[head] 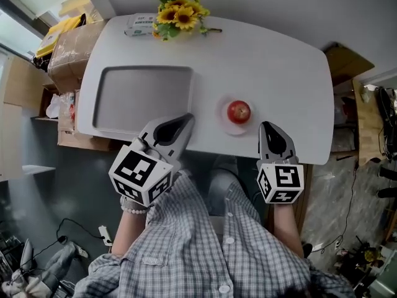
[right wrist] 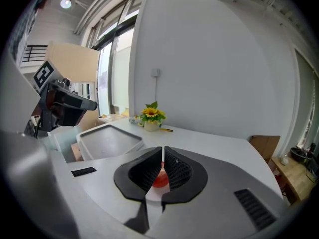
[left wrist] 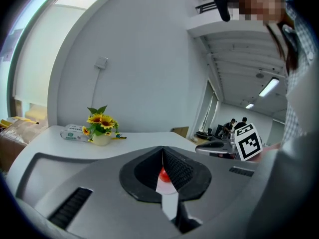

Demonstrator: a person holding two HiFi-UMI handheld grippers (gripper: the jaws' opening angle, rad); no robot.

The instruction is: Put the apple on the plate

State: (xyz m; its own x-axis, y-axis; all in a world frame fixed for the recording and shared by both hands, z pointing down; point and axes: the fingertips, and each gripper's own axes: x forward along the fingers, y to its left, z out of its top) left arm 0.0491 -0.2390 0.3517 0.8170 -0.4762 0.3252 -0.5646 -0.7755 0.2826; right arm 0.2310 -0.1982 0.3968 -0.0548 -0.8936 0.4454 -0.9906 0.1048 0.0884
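Fingers [left wrist: 180, 169] of left gripper [head: 187, 117] pressed together, nothing btwn them; right gripper [head: 265, 125] likewise closed tip to tip, empty. Both sit at desk's [head: 279, 67] near edge. Apple [head: 239, 112] rests on plate [head: 223, 119] nr that edge, btwn the two grippers' tips. Tray [head: 142, 98] toward left edge; sunflowers [head: 178, 14] & wipes pack [head: 139, 23] at far edge.

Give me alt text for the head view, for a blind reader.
A round red apple sits on a small white round plate on a white table. The left claw and right claw, both shut and empty, hover at the near edge; a grey rectangular tray lies left.
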